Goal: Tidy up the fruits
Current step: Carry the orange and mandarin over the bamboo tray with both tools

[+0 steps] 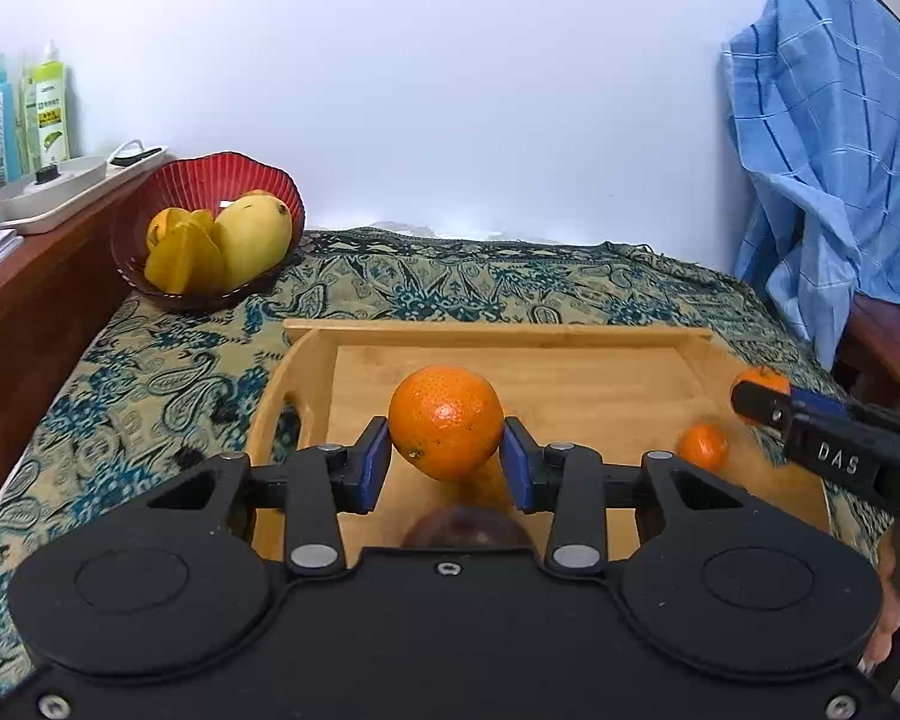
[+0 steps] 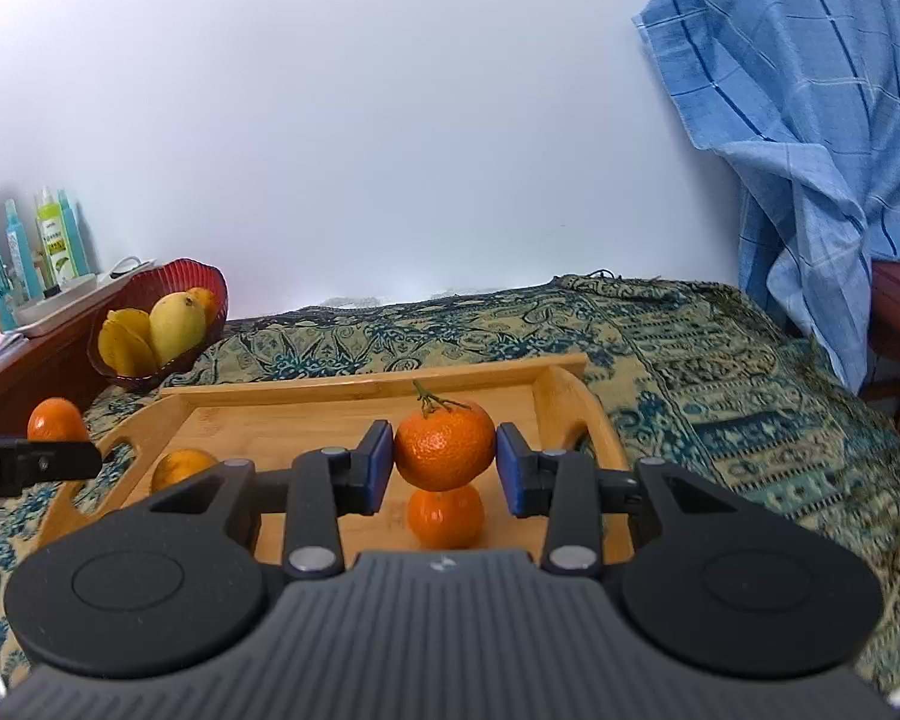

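My left gripper (image 1: pixel 444 459) is shut on a large orange (image 1: pixel 445 420) and holds it above the wooden tray (image 1: pixel 570 372). My right gripper (image 2: pixel 444 459) is shut on a stemmed tangerine (image 2: pixel 444 444), held above the tray (image 2: pixel 330 402). A second tangerine (image 2: pixel 445 517) lies on the tray just below it; it also shows in the left wrist view (image 1: pixel 703 447). A dark round fruit (image 1: pixel 465 531) lies on the tray under the left gripper. A yellow-orange fruit (image 2: pixel 181 468) sits at the tray's left. The right gripper appears at the right in the left wrist view (image 1: pixel 762 402).
A red bowl (image 1: pixel 210 180) with a mango (image 1: pixel 255 240) and starfruit (image 1: pixel 183 261) stands at the back left on the patterned cloth (image 1: pixel 150 372). A wooden shelf (image 1: pixel 36 300) with bottles and a white tray is at the left. A blue cloth (image 1: pixel 828 168) hangs over a chair at the right.
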`<state>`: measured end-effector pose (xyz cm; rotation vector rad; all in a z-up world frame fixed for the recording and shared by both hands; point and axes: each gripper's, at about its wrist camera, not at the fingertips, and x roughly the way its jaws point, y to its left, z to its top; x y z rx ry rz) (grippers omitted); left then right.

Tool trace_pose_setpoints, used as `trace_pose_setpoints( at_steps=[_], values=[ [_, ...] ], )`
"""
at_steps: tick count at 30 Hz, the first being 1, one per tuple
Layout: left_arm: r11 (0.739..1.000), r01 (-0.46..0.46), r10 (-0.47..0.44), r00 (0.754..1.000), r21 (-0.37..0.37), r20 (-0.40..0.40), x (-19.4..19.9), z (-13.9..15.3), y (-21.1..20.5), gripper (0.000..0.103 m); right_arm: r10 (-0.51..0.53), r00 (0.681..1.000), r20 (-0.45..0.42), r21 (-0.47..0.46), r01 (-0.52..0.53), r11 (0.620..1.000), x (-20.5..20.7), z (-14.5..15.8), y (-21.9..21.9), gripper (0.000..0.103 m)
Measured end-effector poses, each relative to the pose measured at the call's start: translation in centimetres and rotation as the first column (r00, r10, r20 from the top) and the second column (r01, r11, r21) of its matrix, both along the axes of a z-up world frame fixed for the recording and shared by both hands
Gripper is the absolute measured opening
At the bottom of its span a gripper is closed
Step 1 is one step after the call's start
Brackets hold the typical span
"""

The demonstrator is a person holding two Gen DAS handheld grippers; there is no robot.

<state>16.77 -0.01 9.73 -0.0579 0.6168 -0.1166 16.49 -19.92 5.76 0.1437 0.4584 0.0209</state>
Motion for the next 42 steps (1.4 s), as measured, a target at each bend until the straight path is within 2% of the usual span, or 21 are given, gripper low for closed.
trace_pose_setpoints(
  at_steps=[10, 19, 34, 42],
  values=[
    [0.999, -0.035, 0.037, 0.997, 0.022, -0.066, 5.5, -1.4, -0.7, 0.038, -0.001, 0.996, -0.093, 0.011, 0.002, 1.000, 4.5, -1.0, -0.2, 0.042],
    [0.999, -0.047, 0.050, 0.993, 0.026, -0.109, 8.6, -1.8, -0.9, 0.038, 0.004, 0.991, -0.132, 0.003, -0.004, 1.000, 6.5, -1.8, 0.2, 0.042],
    [1.000, -0.005, 0.003, 0.977, -0.009, -0.211, 12.3, -2.9, -1.1, 0.038, -0.006, 0.983, -0.182, 0.012, 0.008, 1.000, 8.2, -2.4, -0.5, 0.042],
    [1.000, 0.020, -0.023, 0.973, -0.013, -0.231, 12.8, -3.6, -1.9, 0.038, -0.009, 0.979, -0.205, 0.019, 0.013, 1.000, 8.6, -2.7, -0.6, 0.042]
  ],
)
